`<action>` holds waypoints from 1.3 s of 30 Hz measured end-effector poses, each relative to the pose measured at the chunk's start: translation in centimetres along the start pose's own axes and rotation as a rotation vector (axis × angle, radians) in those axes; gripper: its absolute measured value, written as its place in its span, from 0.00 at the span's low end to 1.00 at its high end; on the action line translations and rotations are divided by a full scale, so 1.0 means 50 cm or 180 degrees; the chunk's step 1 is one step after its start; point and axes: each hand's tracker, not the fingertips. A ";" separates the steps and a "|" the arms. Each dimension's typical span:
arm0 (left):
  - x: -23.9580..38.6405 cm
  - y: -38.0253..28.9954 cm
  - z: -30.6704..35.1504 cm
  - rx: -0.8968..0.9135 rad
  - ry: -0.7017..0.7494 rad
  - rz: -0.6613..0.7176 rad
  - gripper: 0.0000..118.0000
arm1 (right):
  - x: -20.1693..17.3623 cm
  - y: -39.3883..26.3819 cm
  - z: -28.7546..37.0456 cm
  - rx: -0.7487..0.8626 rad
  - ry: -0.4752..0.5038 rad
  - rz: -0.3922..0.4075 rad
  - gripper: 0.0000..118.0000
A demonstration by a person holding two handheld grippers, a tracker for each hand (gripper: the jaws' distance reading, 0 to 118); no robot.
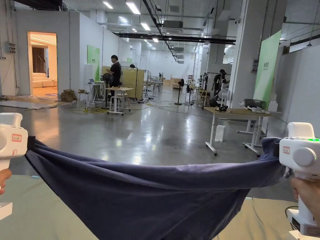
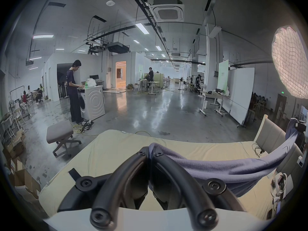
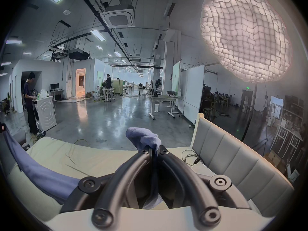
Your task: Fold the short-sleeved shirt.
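A dark blue short-sleeved shirt (image 1: 150, 200) hangs stretched between my two grippers above a pale bed (image 1: 40, 212), its middle sagging down toward the bedding. My left gripper (image 1: 30, 143) is at the left edge of the head view, shut on one end of the shirt (image 2: 216, 168); in the left gripper view the jaws (image 2: 150, 153) meet with cloth pinched between them. My right gripper (image 1: 275, 147) is at the right edge, shut on the other end; in the right gripper view a bunch of shirt cloth (image 3: 141, 138) sticks up past the closed tips (image 3: 155, 151).
The bed has a padded headboard (image 3: 233, 159) on the right, with cables (image 3: 191, 158) beside it. Beyond lie a shiny floor, a wheeled table (image 1: 237, 115), a grey stool (image 2: 60, 133), a washing machine (image 2: 93, 101) with a person standing at it, and a large round lamp (image 3: 245, 33).
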 end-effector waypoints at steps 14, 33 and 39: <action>-0.004 -0.247 -0.003 -0.0453 -0.0031 -0.0309 0.03 | 0.000 -0.257 0.048 -0.0431 0.0021 0.0026 0.03; -0.140 -0.816 0.255 -0.1541 -0.0200 0.0055 0.03 | 0.097 -0.790 0.406 -0.1426 -0.0103 0.0351 0.03; -0.164 -0.860 0.242 -0.1705 -0.0130 -0.0047 0.16 | 0.079 -0.841 0.412 -0.1520 -0.0167 0.0507 0.05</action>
